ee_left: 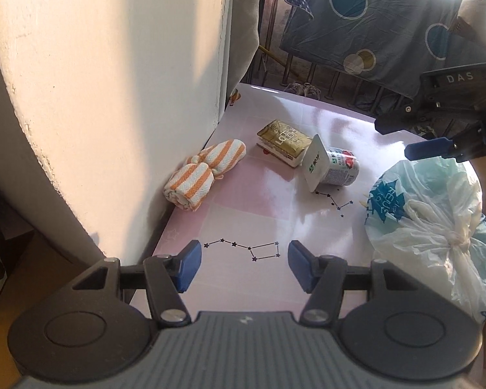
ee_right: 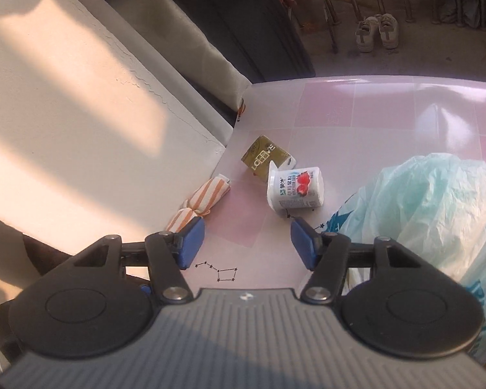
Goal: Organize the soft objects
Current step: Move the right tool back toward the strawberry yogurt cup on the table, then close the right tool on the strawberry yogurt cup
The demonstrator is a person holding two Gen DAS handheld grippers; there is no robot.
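- The striped orange-and-white towel (ee_left: 201, 173), rolled and knotted at its middle, lies on the pink table (ee_left: 243, 214) right against the cream wall (ee_left: 113, 97).
- Near it sits a gold carton (ee_left: 283, 141) lying flat, with a yogurt cup (ee_left: 332, 167) tipped on its side just beside the carton.
- A tied plastic bag (ee_left: 437, 223), white and pale green, rests at the table's right side, apart from the cup.
- The left gripper (ee_left: 243, 264) hovers above the table's near edge with its jaws standing apart and nothing between them but a printed constellation.
- The right gripper (ee_right: 248, 243) is likewise spread and empty; its left pad overlaps the towel's end in its own view, contact unclear.
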